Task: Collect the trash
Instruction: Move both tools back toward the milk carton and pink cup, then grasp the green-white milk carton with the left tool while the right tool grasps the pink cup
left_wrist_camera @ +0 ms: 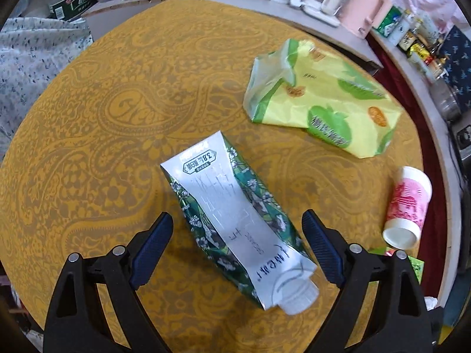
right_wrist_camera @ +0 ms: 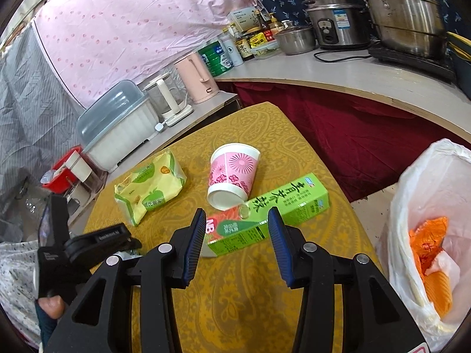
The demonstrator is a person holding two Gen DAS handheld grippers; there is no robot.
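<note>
My left hand-held gripper [left_wrist_camera: 237, 220] gapes wide around the milk carton [left_wrist_camera: 235, 217], not touching. My right hand-held gripper [right_wrist_camera: 237, 217] hangs open over the green tea box [right_wrist_camera: 270, 211]

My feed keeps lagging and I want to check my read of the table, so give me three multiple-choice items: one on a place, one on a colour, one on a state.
1. Where does the white-lined trash bag stand?
A. On the yellow tablecloth
B. Beside the table, at the right edge of the right wrist view
C. On the counter

2. What colour is the pattern on the tipped paper cup?
A. Pink
B. Blue
C. Brown

3. How is the left gripper set at the green-and-silver milk carton?
A. Shut on it
B. Open, fingers either side
C. Nowhere near it

Answers: 1 B, the bag stands off the table's edge with orange trash inside. 2 A, pink flowers cover the cup's white wall. 3 B, gaps show between both pads and the carton.
</note>
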